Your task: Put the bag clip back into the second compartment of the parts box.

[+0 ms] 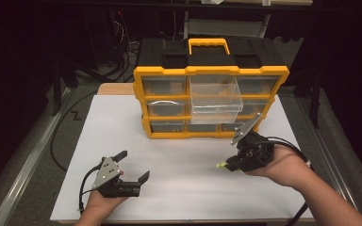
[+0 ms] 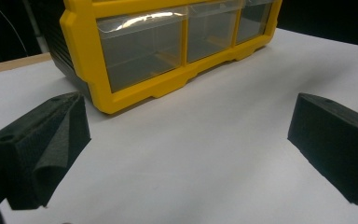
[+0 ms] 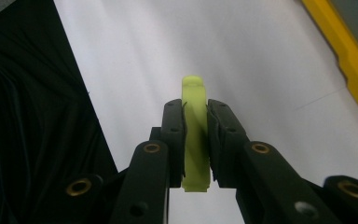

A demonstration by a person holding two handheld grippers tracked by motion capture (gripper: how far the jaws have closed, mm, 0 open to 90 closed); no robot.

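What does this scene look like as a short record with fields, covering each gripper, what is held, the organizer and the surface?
left gripper: open, nothing between its jaws, low over the sheet
right gripper: shut on a yellow-green piece, lifted off the sheet
yellow-green piece: thin, seen edge-on, tip past the jaws
organizer: yellow frame, black top, clear drawers in three rows
pulled-out drawer: top middle, looks empty
surface: white sheet on the table

Probably lab: cables [image 1: 122, 35], parts organiser [image 1: 210, 89]
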